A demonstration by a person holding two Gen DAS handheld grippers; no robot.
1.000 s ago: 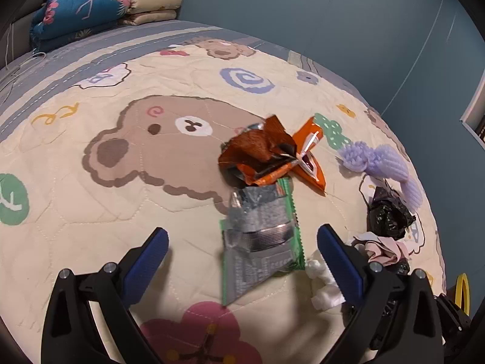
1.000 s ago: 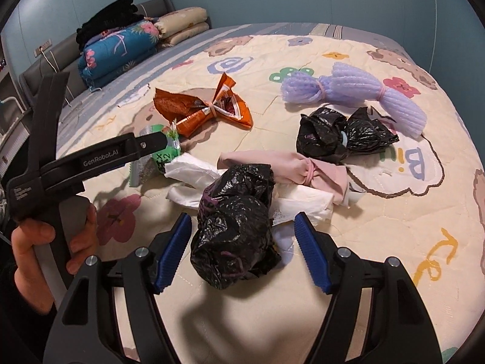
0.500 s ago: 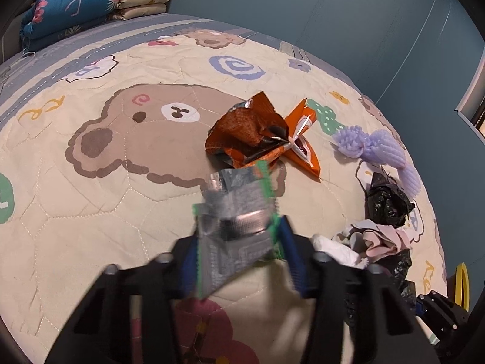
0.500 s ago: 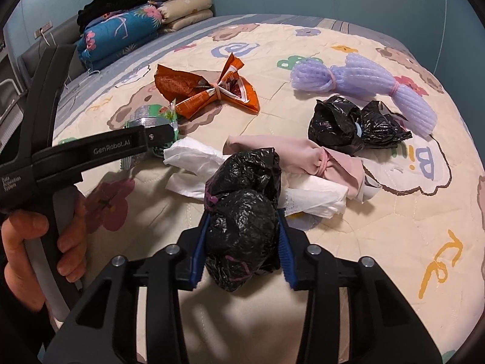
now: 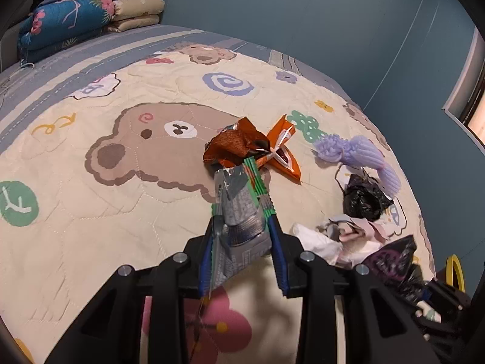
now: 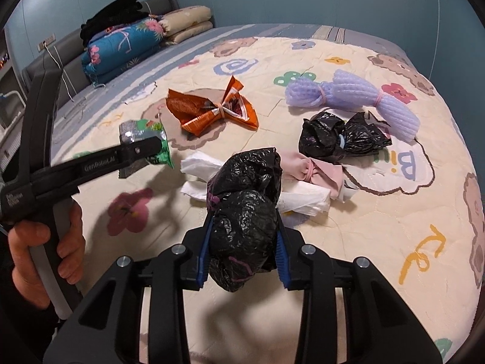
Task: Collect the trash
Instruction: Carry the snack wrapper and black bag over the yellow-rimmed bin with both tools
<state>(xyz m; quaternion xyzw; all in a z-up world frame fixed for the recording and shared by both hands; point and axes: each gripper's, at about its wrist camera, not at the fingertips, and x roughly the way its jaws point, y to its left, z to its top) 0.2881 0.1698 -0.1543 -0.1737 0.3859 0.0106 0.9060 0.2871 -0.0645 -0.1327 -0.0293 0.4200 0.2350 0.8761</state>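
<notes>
Crinkled foil wrapper [image 5: 239, 218] and knotted black bag [image 6: 242, 230] both clamped.

1. The left gripper [image 5: 241, 236] has its blue-padded fingers [image 5: 276, 251] drawn in close on a silver-and-green foil wrapper [image 5: 239, 212], which stands up between them, lifted off the bed.
2. From the right wrist view, the left gripper [image 6: 142, 151] reaches in from the left side, level and pointing right, with its black arm in profile.
3. A bare hand [image 6: 42, 248] wraps the pale handle of that gripper at the near left, fingers curled around it.
4. The right gripper [image 6: 242, 248] has its fingers [image 6: 280, 261] pressed against both sides of a crumpled black plastic bag [image 6: 245, 212], which bulges above and below them.
</notes>
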